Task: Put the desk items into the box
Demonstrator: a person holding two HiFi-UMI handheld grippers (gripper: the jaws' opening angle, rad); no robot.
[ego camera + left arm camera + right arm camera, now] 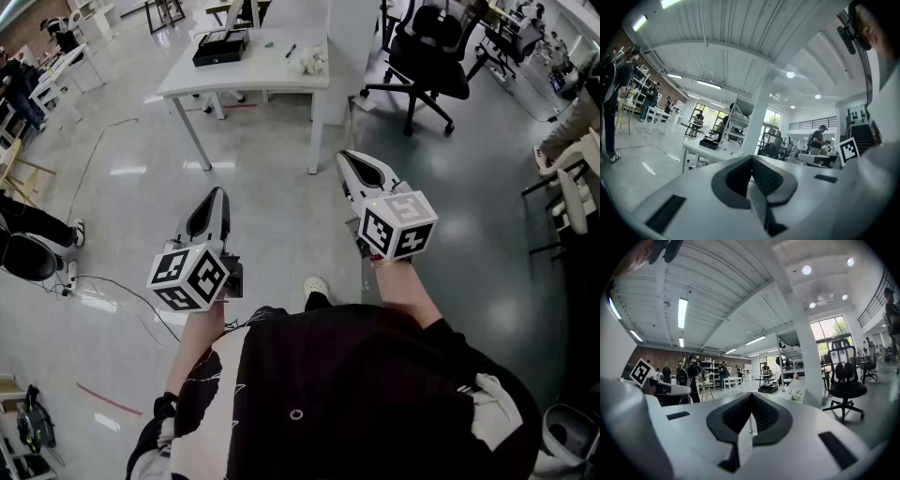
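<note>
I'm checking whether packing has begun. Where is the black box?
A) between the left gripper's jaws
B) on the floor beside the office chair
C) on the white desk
C: the black box sits on top of the white desk, near its far end.

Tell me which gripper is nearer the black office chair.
Right. The right gripper is below and left of the office chair; the left gripper is farther left and lower in the head view.

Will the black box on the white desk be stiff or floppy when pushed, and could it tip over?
Probably stiff: the black box keeps straight edges and square corners. It sits low and flat on the desk, so a push would likely slide it, not tip it. Its weight cannot be told from this far.
</note>
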